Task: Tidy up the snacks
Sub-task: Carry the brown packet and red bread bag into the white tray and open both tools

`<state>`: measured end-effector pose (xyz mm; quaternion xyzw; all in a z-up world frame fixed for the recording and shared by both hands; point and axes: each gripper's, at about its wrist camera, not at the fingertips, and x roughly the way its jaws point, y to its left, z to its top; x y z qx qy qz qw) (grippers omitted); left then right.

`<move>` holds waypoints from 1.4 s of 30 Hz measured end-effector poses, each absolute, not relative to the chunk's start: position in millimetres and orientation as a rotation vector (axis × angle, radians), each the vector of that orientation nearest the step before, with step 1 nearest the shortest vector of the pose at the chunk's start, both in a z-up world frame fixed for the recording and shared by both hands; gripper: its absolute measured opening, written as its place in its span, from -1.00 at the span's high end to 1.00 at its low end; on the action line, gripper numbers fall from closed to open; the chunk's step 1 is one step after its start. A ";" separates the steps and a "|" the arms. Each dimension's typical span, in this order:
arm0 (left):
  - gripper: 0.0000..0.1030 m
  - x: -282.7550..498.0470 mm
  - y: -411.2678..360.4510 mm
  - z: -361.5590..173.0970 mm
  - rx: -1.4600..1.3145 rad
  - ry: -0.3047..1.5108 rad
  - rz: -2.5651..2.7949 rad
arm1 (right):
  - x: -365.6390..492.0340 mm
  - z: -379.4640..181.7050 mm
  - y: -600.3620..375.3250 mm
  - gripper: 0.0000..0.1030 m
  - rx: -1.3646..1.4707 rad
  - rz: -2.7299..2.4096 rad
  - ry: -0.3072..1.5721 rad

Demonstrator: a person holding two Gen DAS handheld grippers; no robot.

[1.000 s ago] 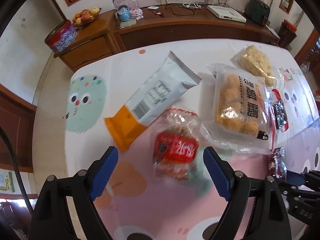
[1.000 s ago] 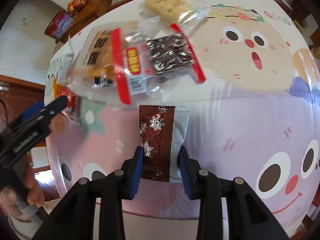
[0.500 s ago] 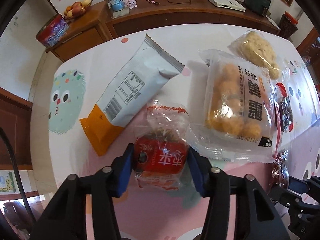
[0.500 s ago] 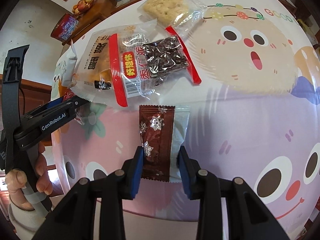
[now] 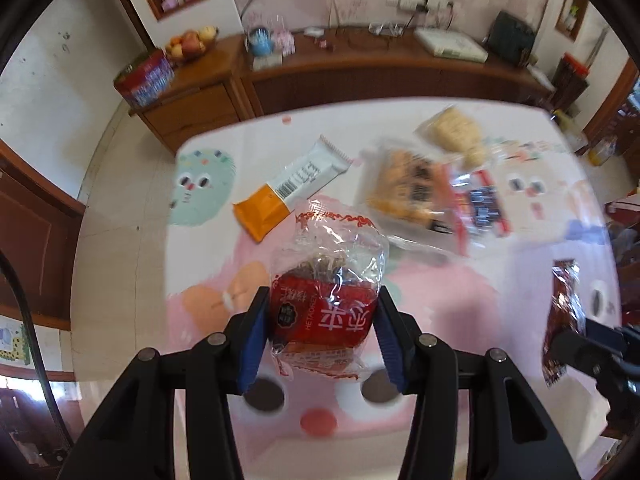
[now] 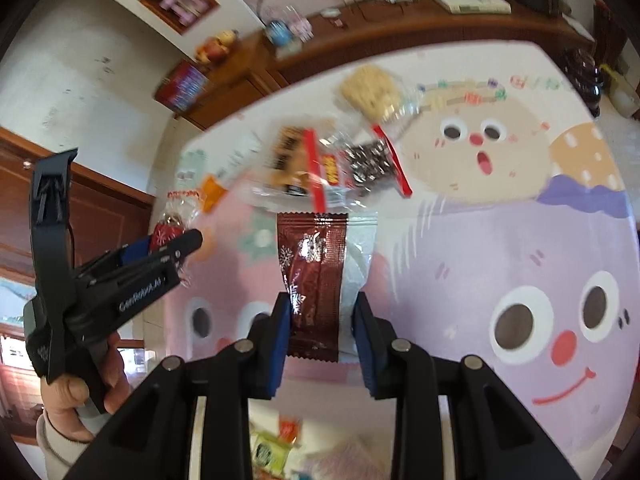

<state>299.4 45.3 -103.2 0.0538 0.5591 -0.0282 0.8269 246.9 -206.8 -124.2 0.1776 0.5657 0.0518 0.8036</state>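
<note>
Left wrist view: the red-labelled snack bag [image 5: 325,300] is now clamped between the blue pads of the left gripper [image 5: 323,322], whose jaws stood wide around it a second ago and have just been closing, and it is carried clear of the cartoon-print table [image 5: 500,280], which appears farther off than before. At centre in the right wrist view, the brown snowflake packet [image 6: 314,280] is pinched between the narrow jaws of the right gripper [image 6: 320,326] and is likewise lifted. With both packets off the surface, the pick-up is judged done and carrying to a sorting place is judged next, while the orange-and-white packet [image 5: 288,188] and the clear bags [image 5: 416,192] are left in the upper middle.
</note>
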 end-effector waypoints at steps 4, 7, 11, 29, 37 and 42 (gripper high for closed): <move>0.06 241.3 49.3 -52.0 0.129 1.105 -0.078 | 209.3 -82.1 -197.8 0.41 0.349 0.143 1.128; 0.06 201.3 48.2 -23.4 0.151 1.062 -0.080 | 177.7 -56.3 -193.2 0.41 0.322 0.166 1.070; 0.05 148.7 52.0 1.1 0.147 1.026 -0.098 | 134.5 -34.8 -186.4 0.41 0.297 0.200 1.007; 0.04 -12.1 51.7 -15.8 -0.024 0.838 -0.103 | 1.2 -64.6 -148.8 0.40 0.197 0.200 0.923; 0.04 7.6 72.8 -90.2 -0.012 1.002 -0.010 | 3.7 -102.7 -116.3 0.40 0.100 0.178 0.932; 0.03 28.8 94.8 -116.7 -0.076 1.065 0.054 | 18.8 -116.7 -104.3 0.38 0.038 0.124 0.935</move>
